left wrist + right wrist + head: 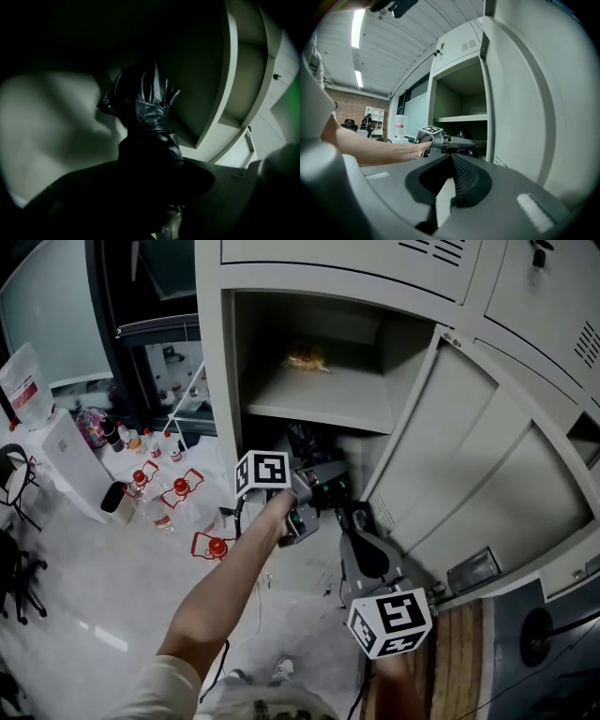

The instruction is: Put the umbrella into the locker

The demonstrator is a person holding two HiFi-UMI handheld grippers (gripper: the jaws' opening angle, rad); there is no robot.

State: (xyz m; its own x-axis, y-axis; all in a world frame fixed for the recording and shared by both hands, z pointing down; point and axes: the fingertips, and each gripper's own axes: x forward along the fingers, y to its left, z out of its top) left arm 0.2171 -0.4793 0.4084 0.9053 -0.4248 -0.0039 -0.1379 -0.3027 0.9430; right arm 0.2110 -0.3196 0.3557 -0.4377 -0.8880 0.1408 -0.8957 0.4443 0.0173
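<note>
two tongs: the left tongs (323, 488) reaching into the locker (214, 352), the right tongs (356, 519) just in front of it. two marker cubes (262, 472), one on each. one umbrella (147, 117), black and folded, in the locker's lower space. one shelf (319, 397) inside the locker, with one yellowish thing (307, 359) on it. one open door (469, 456) on the locker's right. three red-capped bottles (181, 488) on the floor left of the locker; smaller bottles beyond them are too small to count. one white bag (23, 385) further left of the locker. two light strips (358, 28) on the ceiling left of the locker.
</note>
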